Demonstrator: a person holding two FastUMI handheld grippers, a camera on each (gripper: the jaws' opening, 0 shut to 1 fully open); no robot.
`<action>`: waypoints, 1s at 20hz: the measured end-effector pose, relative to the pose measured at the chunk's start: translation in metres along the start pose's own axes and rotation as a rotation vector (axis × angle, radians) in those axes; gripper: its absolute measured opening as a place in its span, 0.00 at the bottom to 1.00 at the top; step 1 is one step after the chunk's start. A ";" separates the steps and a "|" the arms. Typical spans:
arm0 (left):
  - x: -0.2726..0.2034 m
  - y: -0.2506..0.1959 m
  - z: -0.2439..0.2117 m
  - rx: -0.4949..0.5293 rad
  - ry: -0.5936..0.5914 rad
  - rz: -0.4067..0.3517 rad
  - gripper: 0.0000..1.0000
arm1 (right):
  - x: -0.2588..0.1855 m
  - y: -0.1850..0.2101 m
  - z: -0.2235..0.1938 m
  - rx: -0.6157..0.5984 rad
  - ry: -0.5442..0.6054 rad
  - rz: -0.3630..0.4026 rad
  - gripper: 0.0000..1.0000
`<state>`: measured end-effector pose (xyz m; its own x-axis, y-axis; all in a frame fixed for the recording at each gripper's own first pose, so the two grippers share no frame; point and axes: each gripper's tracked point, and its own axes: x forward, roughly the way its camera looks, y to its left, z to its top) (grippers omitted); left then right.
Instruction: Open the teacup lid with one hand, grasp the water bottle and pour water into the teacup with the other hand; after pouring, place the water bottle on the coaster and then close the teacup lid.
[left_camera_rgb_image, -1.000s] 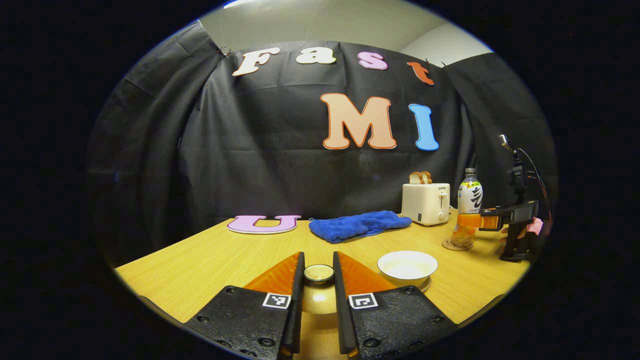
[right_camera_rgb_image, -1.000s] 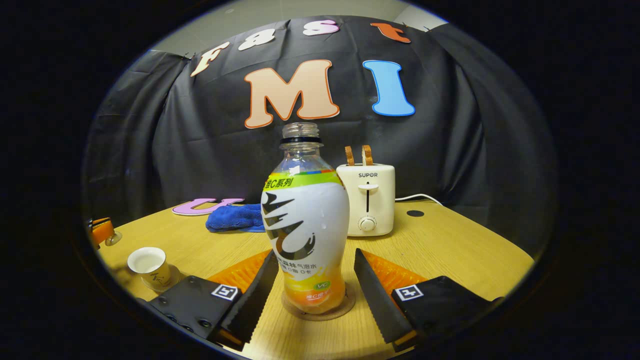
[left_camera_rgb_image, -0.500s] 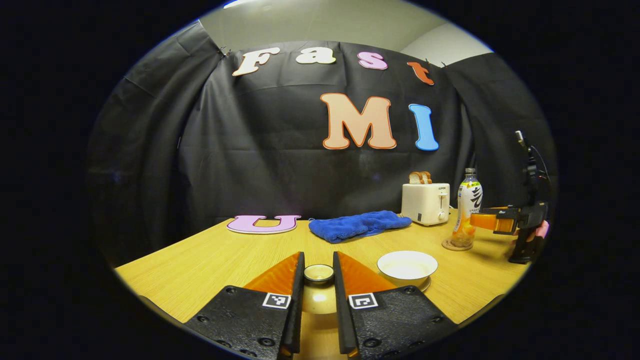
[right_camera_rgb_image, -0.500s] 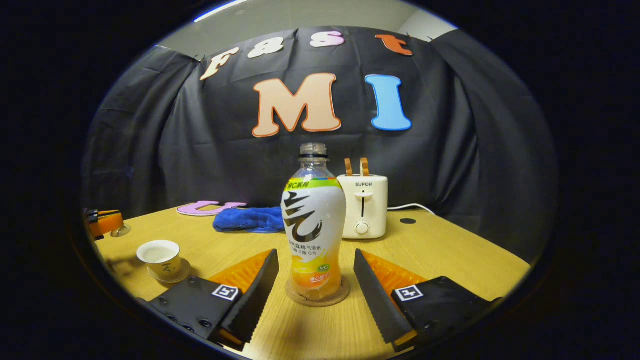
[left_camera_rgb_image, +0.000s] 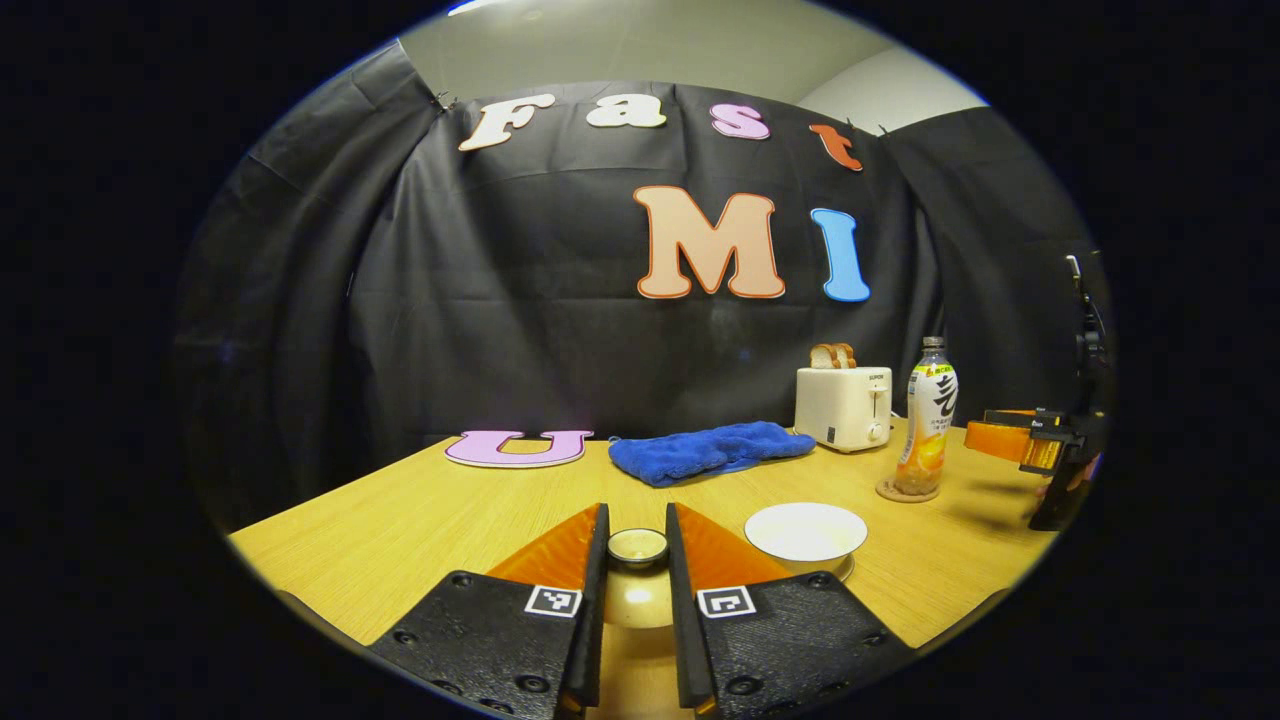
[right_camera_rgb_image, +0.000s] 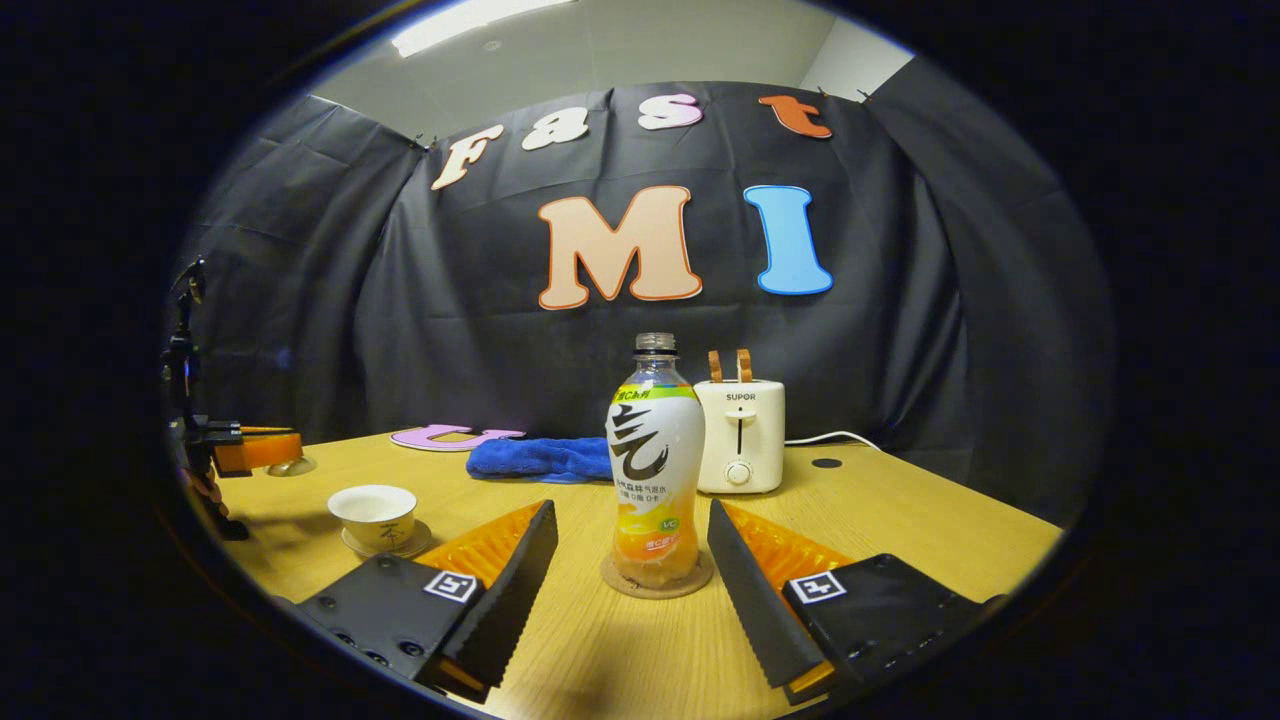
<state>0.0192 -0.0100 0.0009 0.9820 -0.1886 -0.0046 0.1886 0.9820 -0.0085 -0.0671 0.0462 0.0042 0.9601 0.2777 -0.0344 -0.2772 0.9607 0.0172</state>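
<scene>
In the left gripper view, the left tool (left_camera_rgb_image: 637, 560) is narrowed onto the teacup lid (left_camera_rgb_image: 637, 546), both fingers pressing the lid's sides, with the lid held up above the counter (left_camera_rgb_image: 420, 520). The open teacup (left_camera_rgb_image: 806, 533) stands just ahead and to the right of the fingers on its saucer, its mouth uncovered. Farther ahead on the right the water bottle (left_camera_rgb_image: 928, 430) stands upright on the round coaster (left_camera_rgb_image: 907, 491), capless. Beside the bottle, toward the middle, sits a cream toaster (left_camera_rgb_image: 842, 406) with bread in its slots, and a blue cloth (left_camera_rgb_image: 708, 450) lies farther left of that. At the far right edge the right tool (left_camera_rgb_image: 1005, 440) shows side-on, apart from the bottle, with part of a hand below it.

In the right gripper view, the right tool (right_camera_rgb_image: 630, 560) stands wide, its two fingers spread to either side of the water bottle (right_camera_rgb_image: 655, 470) and touching nothing. The bottle stands straight ahead between the fingertips' lines, upright on the coaster (right_camera_rgb_image: 655, 582). The toaster (right_camera_rgb_image: 740, 435) is just behind it to the right and the blue cloth (right_camera_rgb_image: 540, 458) behind to the left. The teacup (right_camera_rgb_image: 375, 512) stands on the counter (right_camera_rgb_image: 900, 520) to the left, lid off. At the far left edge the left tool (right_camera_rgb_image: 255, 450) holds the lid (right_camera_rgb_image: 288, 466) raised over the counter.
</scene>
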 end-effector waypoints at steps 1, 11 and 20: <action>0.003 -0.007 0.000 0.000 -0.001 -0.016 0.28 | 0.000 0.002 0.000 -0.001 0.001 0.009 0.96; 0.027 -0.069 0.000 -0.003 0.001 -0.232 0.28 | -0.001 -0.005 -0.001 -0.001 -0.001 -0.016 0.92; 0.038 -0.108 -0.012 0.027 0.066 -0.393 0.27 | 0.002 -0.007 -0.002 -0.002 -0.001 -0.016 0.94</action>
<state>0.0365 -0.1231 -0.0101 0.8325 -0.5494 -0.0710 0.5511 0.8345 0.0041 -0.0634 0.0403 0.0023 0.9643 0.2626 -0.0341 -0.2622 0.9649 0.0147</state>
